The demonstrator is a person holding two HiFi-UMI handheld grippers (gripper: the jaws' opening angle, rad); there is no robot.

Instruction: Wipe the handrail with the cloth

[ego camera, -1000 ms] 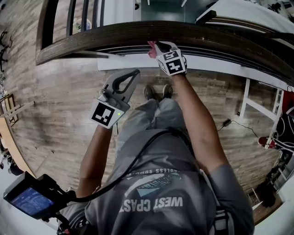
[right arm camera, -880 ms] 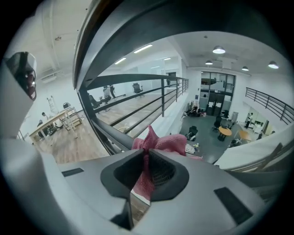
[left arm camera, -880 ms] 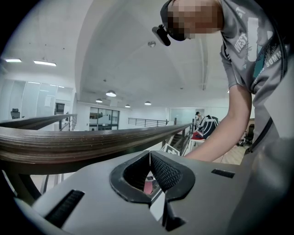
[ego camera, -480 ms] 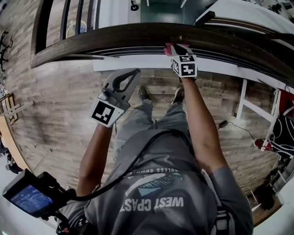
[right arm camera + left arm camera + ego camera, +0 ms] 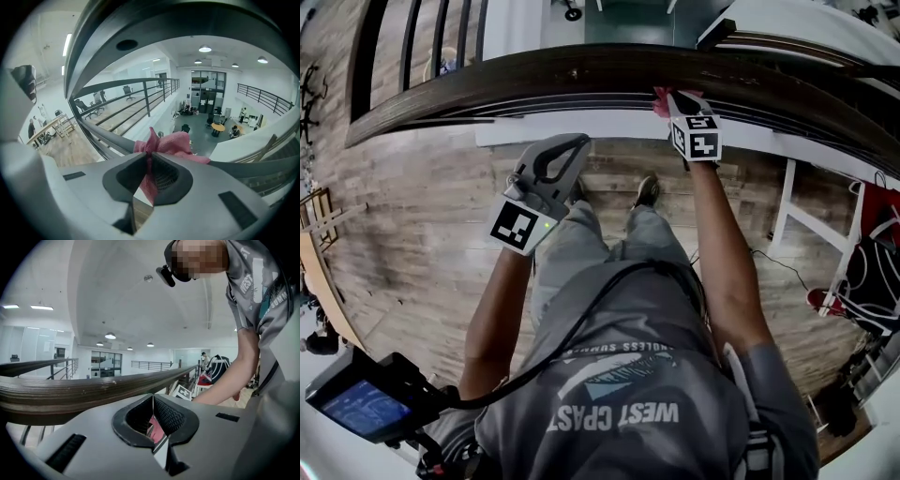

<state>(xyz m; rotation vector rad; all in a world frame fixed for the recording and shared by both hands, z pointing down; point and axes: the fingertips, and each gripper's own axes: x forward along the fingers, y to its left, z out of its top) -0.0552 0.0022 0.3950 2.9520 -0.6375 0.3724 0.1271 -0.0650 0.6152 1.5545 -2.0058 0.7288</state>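
- The pink cloth (image 5: 660,99) is bunched against the near edge of the dark wooden handrail (image 5: 534,73), right of the middle of the head view.
- My right gripper (image 5: 671,97) has it: in the right gripper view the jaws are clamped on a fold of the cloth (image 5: 165,142), which puffs out above the pads and hangs a little below them.
- The right gripper (image 5: 150,165) points up at the rail, with its marker cube (image 5: 698,138) facing the head camera and the arm stretched out straight behind it.
- My left gripper (image 5: 567,150) hangs below the rail and apart from it, to the left of the right one, over the wooden floor (image 5: 412,216).
- In the left gripper view the left gripper (image 5: 153,414) has its pads pressed together along one line. A patch of pink shows in the opening beneath them, and I cannot tell from there how far off it lies; the head view shows nothing in this claw.
- That same view has the handrail (image 5: 70,392) running across just beyond the jaws.
- Dark balusters (image 5: 412,42) stand under the rail at the upper left.
- My shoes (image 5: 647,190) are on the floor just short of the rail.
- A small screen unit (image 5: 358,405) sits at the lower left, with a cable running up from it.
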